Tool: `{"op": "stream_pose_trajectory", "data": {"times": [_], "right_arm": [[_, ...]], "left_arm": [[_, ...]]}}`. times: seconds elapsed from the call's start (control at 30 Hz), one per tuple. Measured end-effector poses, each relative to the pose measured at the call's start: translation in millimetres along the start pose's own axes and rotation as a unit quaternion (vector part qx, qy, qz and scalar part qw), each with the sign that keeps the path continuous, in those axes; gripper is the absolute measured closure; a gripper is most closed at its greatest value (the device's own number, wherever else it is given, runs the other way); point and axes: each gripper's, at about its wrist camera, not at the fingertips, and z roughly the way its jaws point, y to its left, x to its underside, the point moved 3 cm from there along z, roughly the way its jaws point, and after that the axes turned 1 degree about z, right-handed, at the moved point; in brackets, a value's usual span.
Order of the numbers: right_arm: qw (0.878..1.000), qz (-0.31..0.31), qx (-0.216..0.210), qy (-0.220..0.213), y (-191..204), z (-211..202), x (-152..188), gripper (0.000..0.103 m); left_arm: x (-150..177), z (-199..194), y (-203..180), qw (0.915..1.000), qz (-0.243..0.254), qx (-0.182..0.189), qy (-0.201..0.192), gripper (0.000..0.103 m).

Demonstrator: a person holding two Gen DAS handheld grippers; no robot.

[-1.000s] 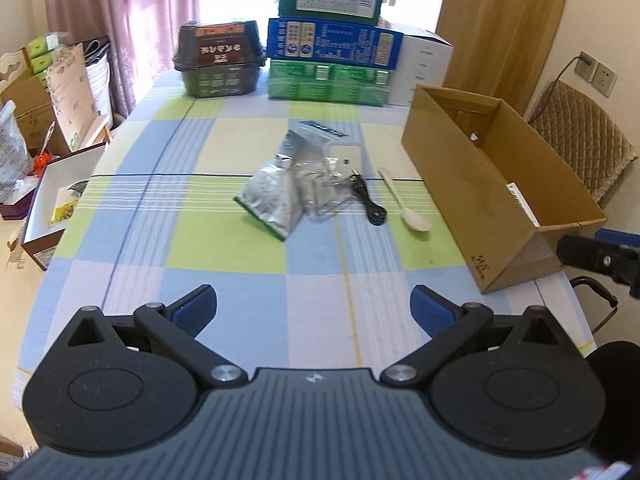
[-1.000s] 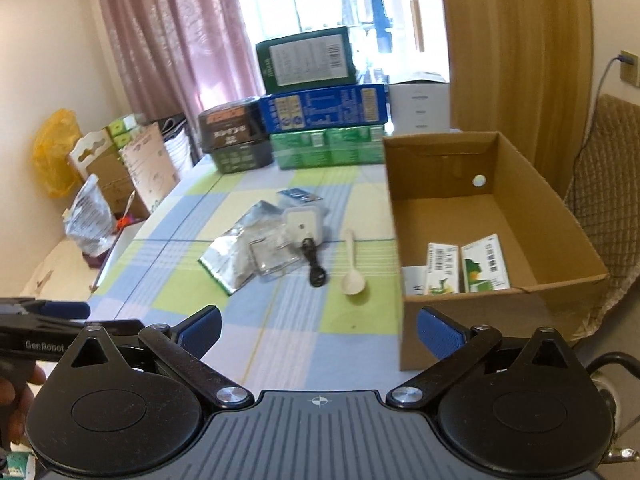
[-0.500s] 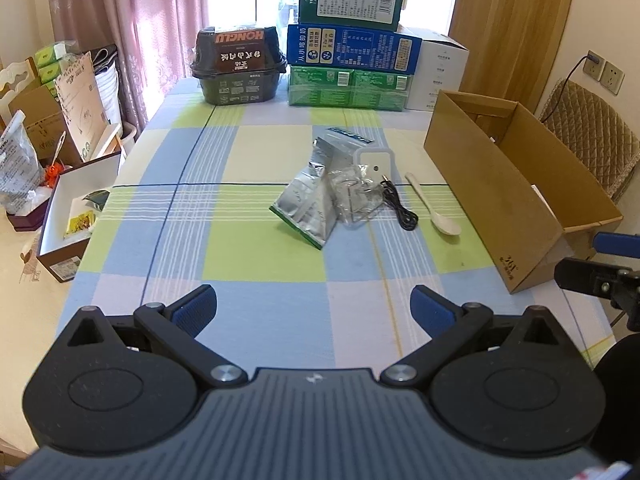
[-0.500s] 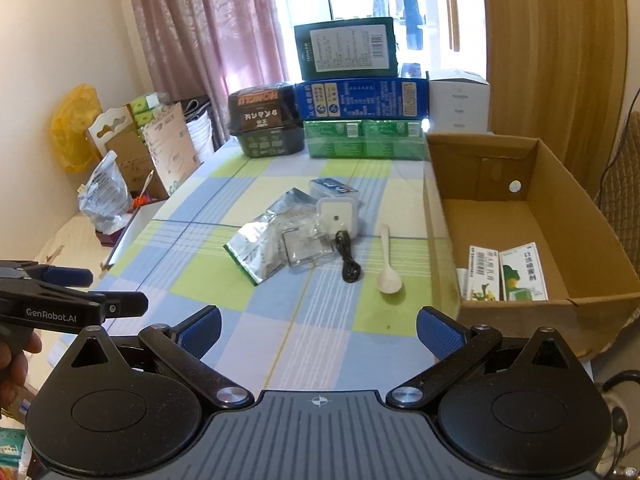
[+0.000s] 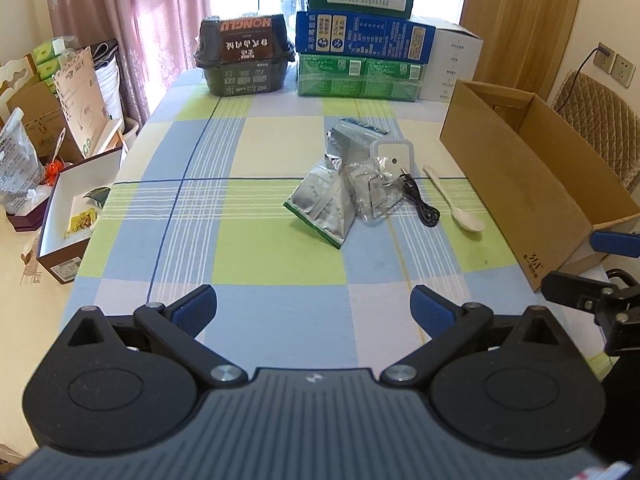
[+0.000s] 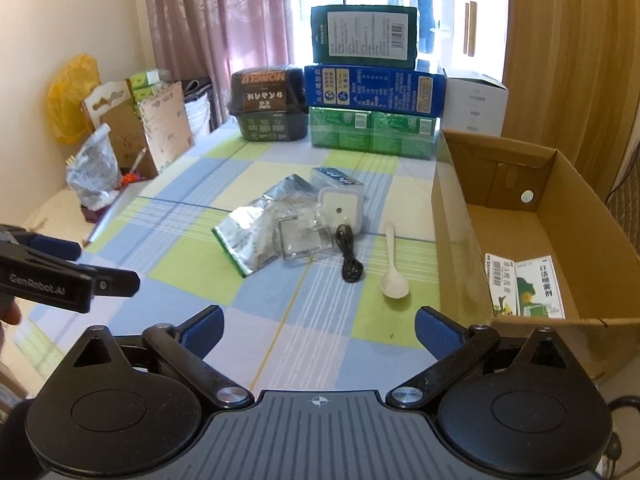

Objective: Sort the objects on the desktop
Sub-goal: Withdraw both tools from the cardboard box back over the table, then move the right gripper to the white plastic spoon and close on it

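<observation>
Both grippers hover over the near edge of the checked tablecloth, and neither holds a thing. The left gripper has its blue pads spread wide with only cloth between them. The right gripper is much the same, though its jaws have just been closing a touch, still with nothing between them.

The loose pile waits mid-table: a crumpled silver foil pouch, a clear plastic wrapper, a white square plug-in device, a coiled black cable and a pale plastic spoon lying just beside it. The open brown cardboard box stands to the right with a couple of small cartons already inside.

The spoon looks the likely pick for the right gripper, being nearest the box. It lies flat and thin, so the jaws should come down low across the handle, narrow first, and pinch squarely, keeping clear of the cable alongside.
</observation>
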Motion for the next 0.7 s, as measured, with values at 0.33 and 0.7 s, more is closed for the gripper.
{"op": "stream_pose_trajectory", "data": {"times": [0.33, 0.7], "right_arm": [[0.998, -0.003, 0.058, -0.002, -12.3, 65.7, 5.2, 0.043], [0.992, -0.026, 0.124, 0.013, -42.8, 138.4, 8.7, 0.054]], "left_arm": [[-7.8, 43.8, 3.6, 1.0, -0.005, 0.004, 0.007, 0.002], [-16.0, 101.5, -6.9, 0.9996, -0.005, 0.025, 0.009, 0.003]]}}
